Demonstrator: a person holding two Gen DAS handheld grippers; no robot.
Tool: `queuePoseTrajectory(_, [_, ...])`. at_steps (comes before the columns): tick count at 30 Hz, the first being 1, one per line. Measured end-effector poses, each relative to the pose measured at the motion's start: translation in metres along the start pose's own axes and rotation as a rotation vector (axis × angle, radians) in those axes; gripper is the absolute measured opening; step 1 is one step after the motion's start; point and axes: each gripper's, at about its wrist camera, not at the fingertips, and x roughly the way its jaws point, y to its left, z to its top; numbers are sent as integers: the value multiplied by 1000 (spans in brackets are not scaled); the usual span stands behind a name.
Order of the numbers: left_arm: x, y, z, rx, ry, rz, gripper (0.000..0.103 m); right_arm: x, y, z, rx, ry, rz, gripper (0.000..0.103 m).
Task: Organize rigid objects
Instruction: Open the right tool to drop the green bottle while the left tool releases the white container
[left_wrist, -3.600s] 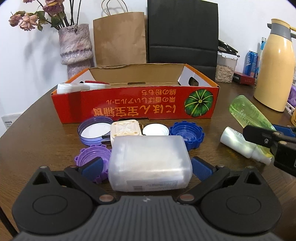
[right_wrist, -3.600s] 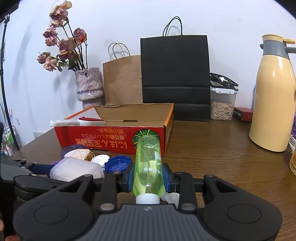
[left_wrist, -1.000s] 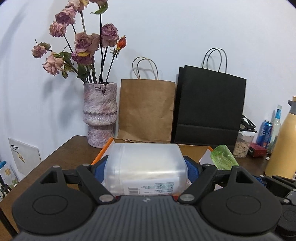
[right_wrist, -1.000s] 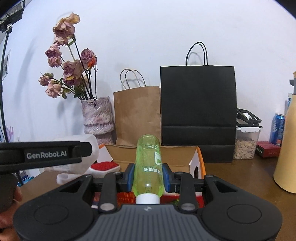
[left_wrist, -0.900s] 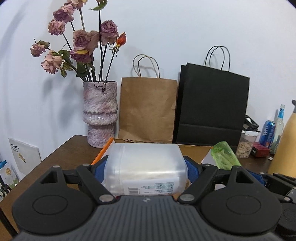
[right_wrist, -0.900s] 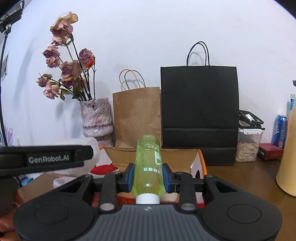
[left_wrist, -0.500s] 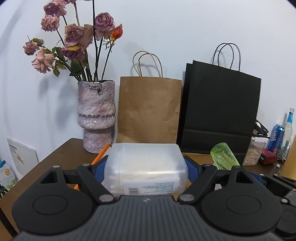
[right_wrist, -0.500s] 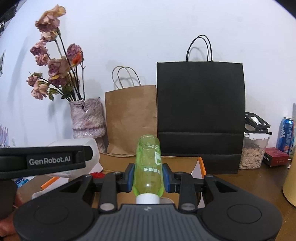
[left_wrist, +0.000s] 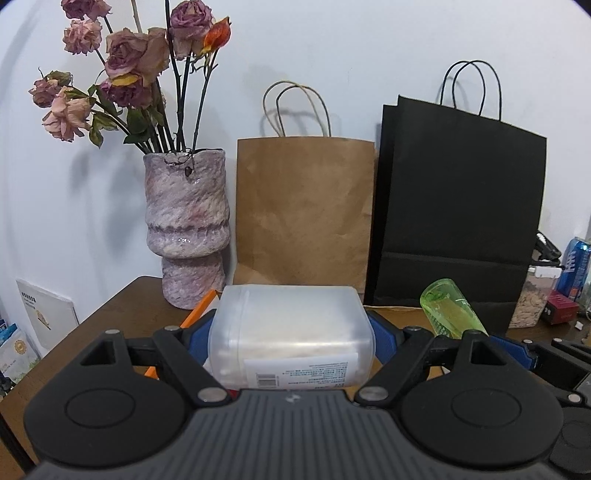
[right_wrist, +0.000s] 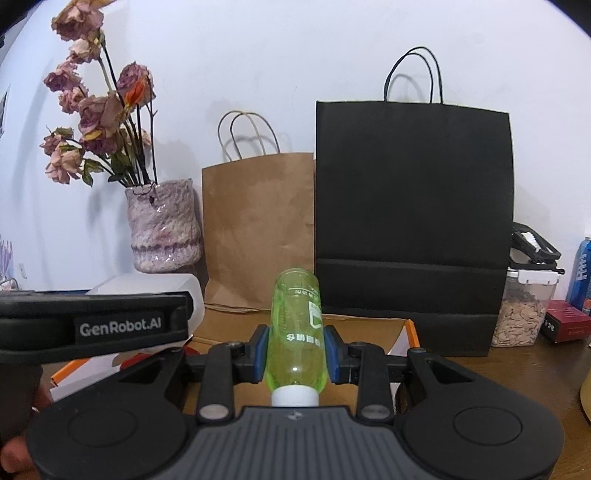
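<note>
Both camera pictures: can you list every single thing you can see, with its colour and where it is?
white tub: 1, frosted white, held in left tongs
bottle: 1, green, white cap, held in right tongs
box: 1, orange-edged cardboard, under the tongs
vase: 1, pink-purple, dried roses, back left
paper bags: 2, brown and black, by wall
seed jar: 1, clear, right
can: 1, blue, far right
table: 1, brown wood
left tongs: 1, black, blue pads
right tongs: 1, black, blue pads

A frosted, milky-white plastic box (left_wrist: 290, 325) bears a white label with a black barcode, and the translucent lime-green plastic bottle (right_wrist: 295, 328) has a white cap and white lettering. The black grippers carry blue pads (right_wrist: 260, 354). Behind stand a mottled pink-and-mauve ceramic vase (left_wrist: 185, 225) of faded pink and purple roses, a plain brown paper bag (left_wrist: 303, 214) and a matte black paper bag (right_wrist: 412, 221).
</note>
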Motion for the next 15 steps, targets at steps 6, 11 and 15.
queuePoseTrajectory(6, [6, 1, -2, 10, 17, 11, 84, 11, 1, -5, -6, 28, 2, 30])
queuePoseTrajectory(11, [5, 2, -1, 13, 27, 37, 103, 16, -5, -9, 10, 73, 2, 58])
queuePoseTrajectory(15, [3, 4, 0, 13, 25, 43, 103, 15, -8, -10, 7, 56, -59, 103])
